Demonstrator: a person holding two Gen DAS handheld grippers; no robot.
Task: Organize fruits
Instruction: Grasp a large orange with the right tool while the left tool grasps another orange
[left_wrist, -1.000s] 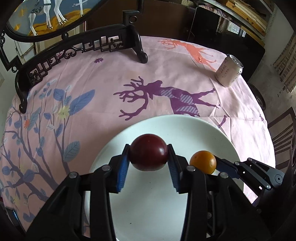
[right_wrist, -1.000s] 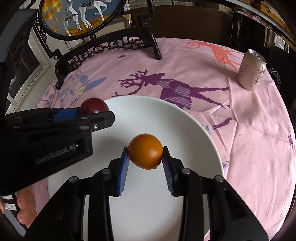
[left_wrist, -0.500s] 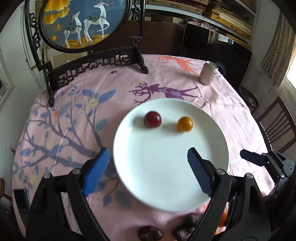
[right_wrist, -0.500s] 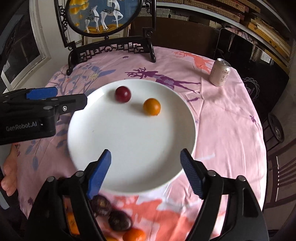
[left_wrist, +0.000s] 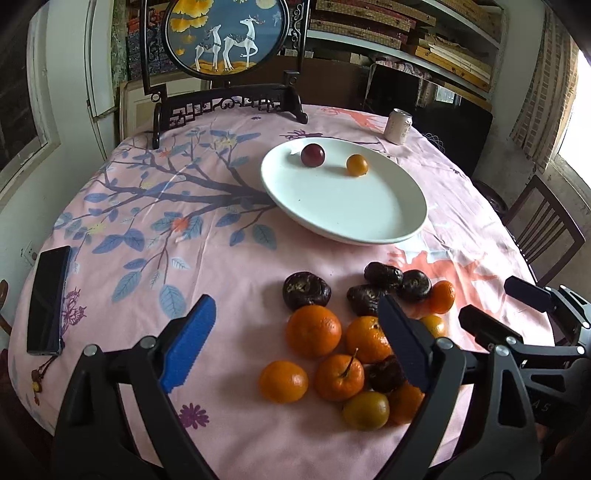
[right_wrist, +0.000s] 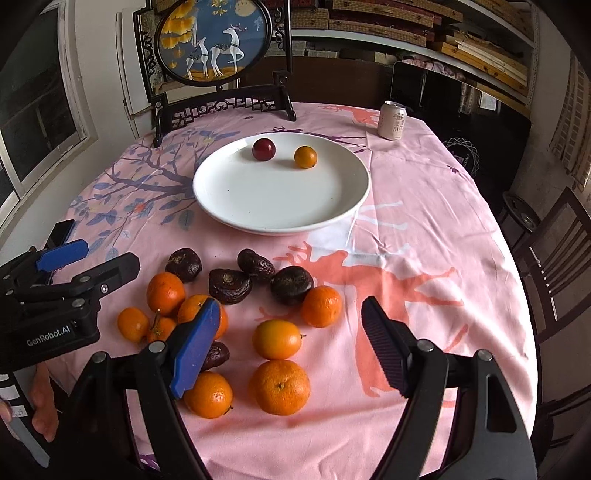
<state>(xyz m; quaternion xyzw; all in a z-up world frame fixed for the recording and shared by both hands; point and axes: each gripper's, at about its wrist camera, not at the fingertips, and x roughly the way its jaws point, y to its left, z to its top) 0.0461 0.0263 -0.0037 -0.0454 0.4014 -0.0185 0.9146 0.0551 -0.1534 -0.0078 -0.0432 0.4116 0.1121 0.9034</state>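
Left claw (left_wrist: 297, 341): its jaws are opening, standing wide apart with nothing pinched between the blue pads, and it is hanging above the near edge of the desk (left_wrist: 229, 258). Right claw (right_wrist: 290, 343): its jaws are standing spread and empty, with loose fruit lying on the cloth below the gap but touching neither pad. The pile of oranges (right_wrist: 280, 386) and dark wrinkled fruits (right_wrist: 229, 280) is lying on the pink cloth near both claws, between them and the white plate (right_wrist: 280, 206). The plate is sitting farther back toward the middle of the desk, carrying a dark red fruit (right_wrist: 263, 148) and a small yellow-orange fruit (right_wrist: 305, 157) side by side, apart, near its far rim. A drink can (right_wrist: 392, 120) is standing upright beyond the plate to the right. A dark phone (left_wrist: 48, 299) is lying flat at the left edge. A round framed deer picture (left_wrist: 225, 35) is standing at the far side.
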